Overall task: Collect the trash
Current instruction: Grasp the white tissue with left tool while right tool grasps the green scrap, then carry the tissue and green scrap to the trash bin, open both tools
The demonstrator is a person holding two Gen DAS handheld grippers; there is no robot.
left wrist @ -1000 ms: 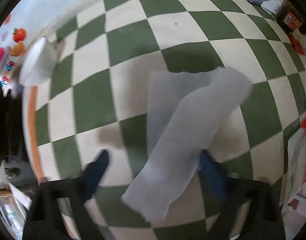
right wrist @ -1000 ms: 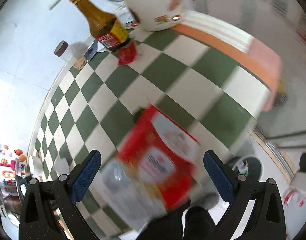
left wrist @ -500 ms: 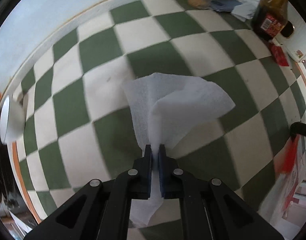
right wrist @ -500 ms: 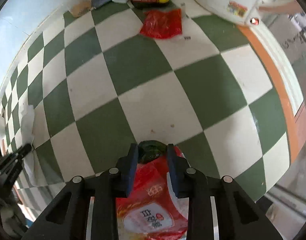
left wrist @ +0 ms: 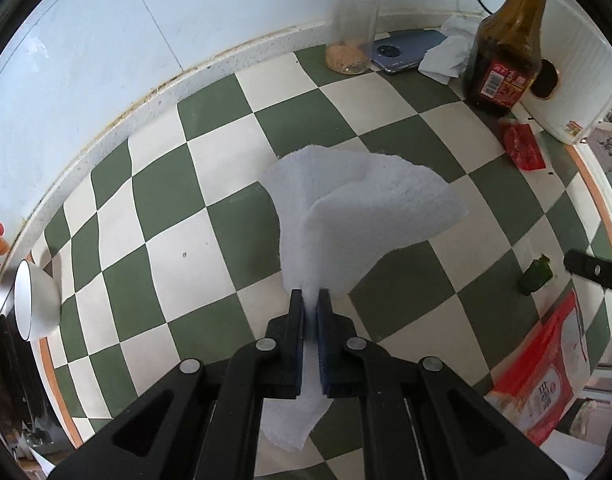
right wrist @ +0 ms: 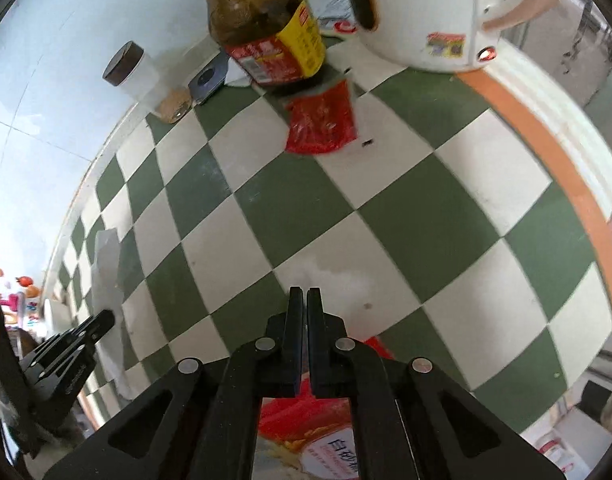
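My left gripper is shut on a white paper towel, which fans out above the checked tabletop and hangs down behind the pads. My right gripper is closing, its jaws almost together on the top of a red and white bag that shows below the pads. In the left wrist view that bag slants at the right edge under the right gripper's fingers. A green scrap lies beside them. A red wrapper lies flat by the sauce bottle.
At the back stand a dark sauce bottle, a lidded glass jar, a phone, a crumpled tissue and a white kettle. A white bowl sits at the left. The table's orange edge runs along the right.
The left gripper shut on the paper towel and lifted it off the table. The right gripper came down over the red and white bag and its jaws closed from wide apart.
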